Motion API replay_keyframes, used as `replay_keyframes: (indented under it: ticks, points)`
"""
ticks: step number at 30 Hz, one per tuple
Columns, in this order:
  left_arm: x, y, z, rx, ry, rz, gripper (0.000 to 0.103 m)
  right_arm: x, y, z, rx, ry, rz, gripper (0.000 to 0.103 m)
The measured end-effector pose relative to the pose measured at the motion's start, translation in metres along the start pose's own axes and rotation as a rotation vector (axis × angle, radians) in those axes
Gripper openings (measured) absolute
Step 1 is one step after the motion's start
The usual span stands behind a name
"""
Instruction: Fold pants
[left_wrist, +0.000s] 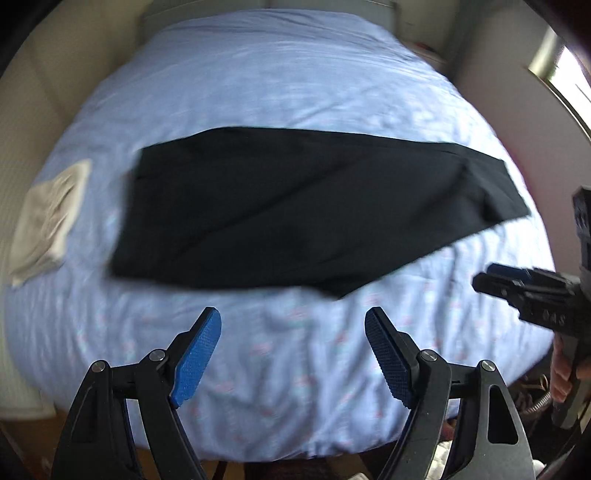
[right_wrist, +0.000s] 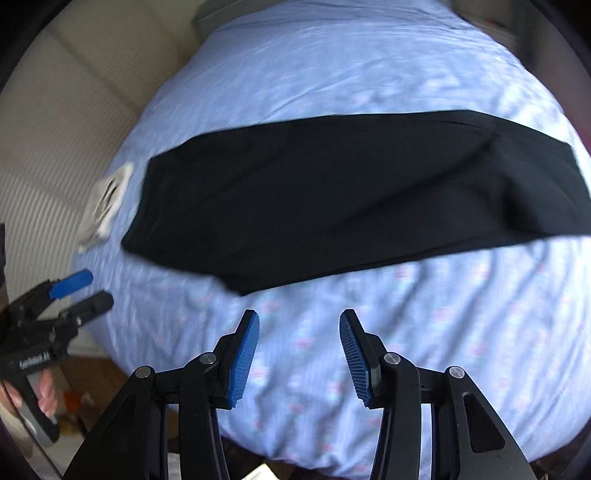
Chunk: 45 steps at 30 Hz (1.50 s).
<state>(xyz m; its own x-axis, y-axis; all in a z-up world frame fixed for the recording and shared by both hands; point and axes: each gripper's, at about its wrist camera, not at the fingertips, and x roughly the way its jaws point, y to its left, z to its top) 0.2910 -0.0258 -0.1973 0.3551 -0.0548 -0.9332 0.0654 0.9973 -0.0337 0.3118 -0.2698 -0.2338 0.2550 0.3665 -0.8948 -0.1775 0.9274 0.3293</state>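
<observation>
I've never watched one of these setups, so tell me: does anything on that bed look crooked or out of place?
Nothing is spilled or damaged. The black pants lie flat but slanted across the blue bedspread, not square to its edges. A crumpled beige cloth sits apart near the bed's edge. Both the left gripper and the right gripper are open, holding nothing.

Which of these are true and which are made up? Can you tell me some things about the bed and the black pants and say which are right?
1. The black pants lie flat on the blue bedcover. True.
2. The left gripper is squeezing the pants. False: it is open and holds nothing.
3. A pale folded cloth lies on the bed beside the pants. True.
4. The right gripper is shut tight. False: its jaws stand apart over the bedcover.
5. The pants are red. False: they are black.
</observation>
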Motion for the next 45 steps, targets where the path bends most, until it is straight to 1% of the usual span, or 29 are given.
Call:
replay_keyframes:
  ticks: [3,5,7,9,10,12,15,18,21,23,24,26,27,30,33,35,37,38,40,41,42,45]
  points:
    - [0.003,0.025,-0.013,-0.072,-0.001,0.028,0.08,0.02,0.023,0.0,-0.045,0.034,0.035,0.047]
    - [0.008,0.037,-0.023,-0.129,-0.005,0.038,0.08,0.035,0.03,0.002,-0.064,0.06,0.064,0.047]
    - [0.014,0.045,-0.033,-0.206,0.001,0.045,0.08,0.055,0.038,0.003,-0.097,0.095,0.072,0.047]
    - [0.023,0.049,-0.041,-0.306,0.014,0.042,0.08,0.075,0.044,0.004,-0.131,0.122,0.079,0.047]
    - [0.024,0.05,-0.047,-0.338,0.015,0.037,0.08,0.086,0.046,0.006,-0.145,0.139,0.078,0.047]
    - [0.032,0.051,-0.058,-0.431,0.028,0.014,0.08,0.103,0.048,0.008,-0.164,0.155,0.08,0.047]
    - [0.036,0.048,-0.068,-0.485,0.038,0.0,0.08,0.124,0.051,0.015,-0.186,0.169,0.084,0.047]
    - [0.041,0.05,-0.077,-0.512,0.05,0.006,0.08,0.149,0.055,0.021,-0.199,0.204,0.073,0.047]
    - [0.046,0.051,-0.08,-0.534,0.062,-0.001,0.08,0.158,0.058,0.022,-0.196,0.234,0.061,0.047]
    - [0.044,0.051,-0.081,-0.535,0.057,-0.007,0.08,0.146,0.061,0.024,-0.205,0.193,0.062,0.047]
    - [0.044,0.053,-0.08,-0.532,0.053,-0.008,0.08,0.133,0.065,0.028,-0.22,0.15,0.054,0.047]
    - [0.042,0.055,-0.081,-0.524,0.046,-0.008,0.08,0.121,0.068,0.033,-0.24,0.088,0.065,0.047]
    - [0.042,0.055,-0.08,-0.52,0.047,-0.008,0.08,0.122,0.068,0.037,-0.247,0.083,0.061,0.047]
    - [0.044,0.057,-0.079,-0.505,0.054,-0.004,0.08,0.14,0.066,0.047,-0.218,0.118,0.049,0.047]
    - [0.04,0.058,-0.078,-0.486,0.046,0.015,0.08,0.156,0.064,0.048,-0.207,0.147,0.047,0.047]
    - [0.038,0.059,-0.079,-0.484,0.044,0.019,0.08,0.171,0.066,0.042,-0.216,0.179,0.027,0.047]
    - [0.038,0.06,-0.08,-0.488,0.047,0.017,0.08,0.175,0.071,0.041,-0.244,0.179,0.001,0.047]
    - [0.038,0.061,-0.081,-0.487,0.048,0.016,0.08,0.172,0.071,0.043,-0.24,0.176,-0.001,0.045]
    - [0.037,0.061,-0.084,-0.491,0.048,0.017,0.08,0.157,0.075,0.048,-0.23,0.131,0.007,0.034]
    - [0.037,0.062,-0.085,-0.494,0.049,0.015,0.08,0.15,0.077,0.049,-0.24,0.119,0.007,0.018]
    - [0.038,0.062,-0.086,-0.501,0.053,0.014,0.08,0.139,0.079,0.048,-0.25,0.1,0.013,0.015]
    - [0.039,0.064,-0.09,-0.515,0.064,0.006,0.08,0.123,0.086,0.039,-0.284,0.09,0.037,0.013]
